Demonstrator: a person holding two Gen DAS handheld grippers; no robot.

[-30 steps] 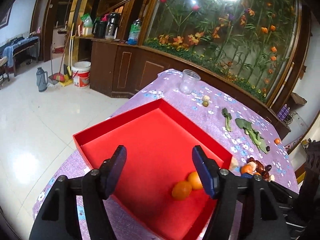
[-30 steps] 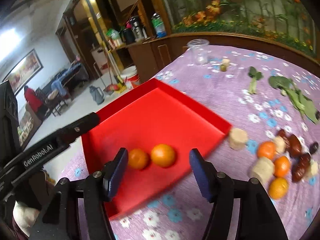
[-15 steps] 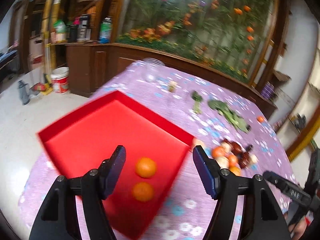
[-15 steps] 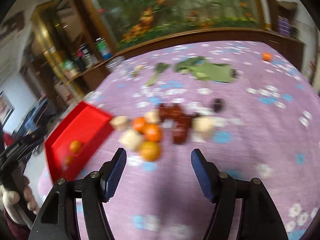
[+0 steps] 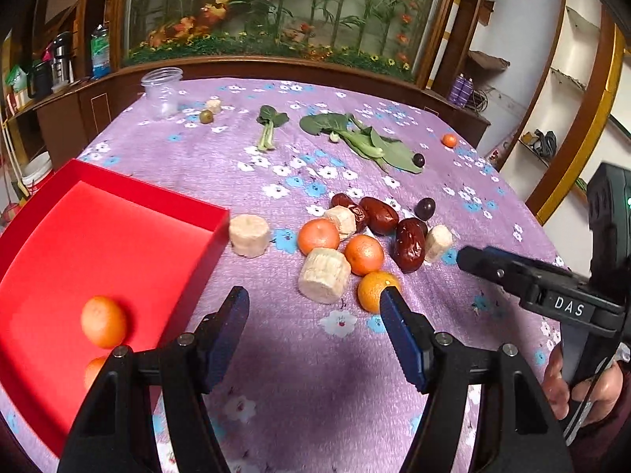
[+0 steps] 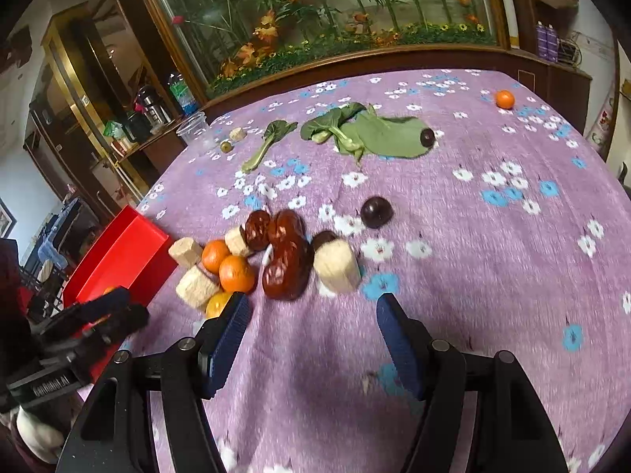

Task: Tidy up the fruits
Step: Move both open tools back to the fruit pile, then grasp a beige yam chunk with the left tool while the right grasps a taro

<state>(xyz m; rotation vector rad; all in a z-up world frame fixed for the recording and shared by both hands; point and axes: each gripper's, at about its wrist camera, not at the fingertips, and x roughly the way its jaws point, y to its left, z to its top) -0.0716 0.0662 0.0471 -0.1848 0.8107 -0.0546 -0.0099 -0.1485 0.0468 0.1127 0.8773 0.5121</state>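
Counter (image 5: 394, 354), covered w/ purple floral cloth, was seen in both wrist views. Red tray (image 5: 98, 236) was noted at the counter's left edge; two oranges (image 5: 103, 326) were seen inside it, near its front corner.

Fruit cluster was recorded mid-counter, just right of the tray: three oranges (image 5: 363, 254), four pale banana chunks (image 5: 324, 280) and several dark red dates (image 5: 410, 243), mostly touching one another. One chunk (image 5: 249, 235) lay just beside the tray's corner. A dark plum (image 6: 376, 211) was noted slightly apart, behind the cluster.

Further back, leafy greens (image 5: 366, 144) were seen w/ a second dark plum (image 5: 419, 160) resting on a leaf; a clear plastic cup (image 5: 161, 92) stood near the far left edge, w/ a small chunk and a green fruit beside it. A lone orange (image 6: 504, 99) lay well apart at the far right.

Left tool (image 5: 315, 311): jaws apart, nothing between them, held above the cloth in front of the nearest orange. Right tool (image 6: 311, 315): jaws apart, empty, in front of the dates.
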